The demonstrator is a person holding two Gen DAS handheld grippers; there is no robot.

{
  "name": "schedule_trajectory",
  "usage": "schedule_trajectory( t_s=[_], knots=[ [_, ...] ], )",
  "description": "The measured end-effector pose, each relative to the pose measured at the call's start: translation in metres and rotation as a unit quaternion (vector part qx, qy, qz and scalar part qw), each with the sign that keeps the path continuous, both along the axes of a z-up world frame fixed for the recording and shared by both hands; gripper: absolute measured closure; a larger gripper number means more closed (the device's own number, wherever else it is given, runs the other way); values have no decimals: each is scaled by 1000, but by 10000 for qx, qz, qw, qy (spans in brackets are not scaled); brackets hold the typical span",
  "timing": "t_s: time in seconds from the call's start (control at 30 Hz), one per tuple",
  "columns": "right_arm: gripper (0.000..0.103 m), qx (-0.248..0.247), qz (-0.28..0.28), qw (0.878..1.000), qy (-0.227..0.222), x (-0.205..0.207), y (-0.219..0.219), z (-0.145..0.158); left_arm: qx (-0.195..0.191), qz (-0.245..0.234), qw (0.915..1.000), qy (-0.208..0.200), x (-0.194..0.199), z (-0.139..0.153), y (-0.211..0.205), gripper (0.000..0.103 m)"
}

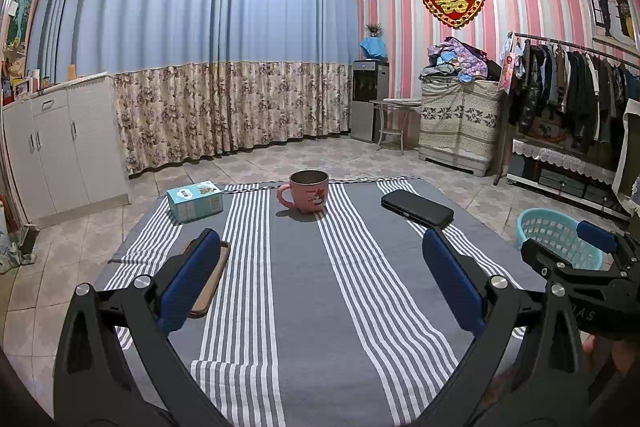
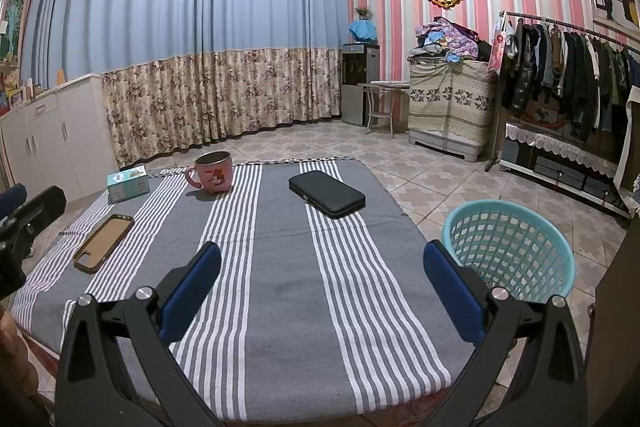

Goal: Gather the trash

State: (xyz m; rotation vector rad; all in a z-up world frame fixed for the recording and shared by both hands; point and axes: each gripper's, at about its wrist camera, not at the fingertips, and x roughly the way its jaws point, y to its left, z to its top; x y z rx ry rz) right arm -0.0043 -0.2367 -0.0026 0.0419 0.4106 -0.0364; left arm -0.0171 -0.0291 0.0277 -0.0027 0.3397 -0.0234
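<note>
A table covered by a grey and white striped cloth [image 1: 296, 291] holds a pink mug [image 1: 307, 191], a small teal box [image 1: 195, 201], a black case [image 1: 417, 208] and a brown phone case [image 2: 103, 243]. A teal plastic basket [image 2: 508, 247] stands on the floor to the right of the table. My left gripper [image 1: 320, 247] is open and empty above the near middle of the cloth. My right gripper [image 2: 322, 259] is open and empty over the cloth's near right part, its right finger next to the basket. The right gripper also shows at the edge of the left wrist view [image 1: 568, 251].
White cabinets [image 1: 60, 143] stand at the left, floral and blue curtains [image 1: 208, 59] behind. A covered chest [image 1: 460, 123], a water dispenser [image 1: 368, 99], a stool [image 1: 394, 119] and a clothes rack [image 1: 576, 87] line the right wall. Tiled floor surrounds the table.
</note>
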Motion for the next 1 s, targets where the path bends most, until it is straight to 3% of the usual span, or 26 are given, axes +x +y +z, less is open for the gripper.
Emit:
schedule_trajectory(
  t_s=[1.0],
  knots=[
    [4, 20, 141, 9999, 52, 0, 14, -11, -12, 52, 10000, 9, 7, -1, 19, 5]
  ],
)
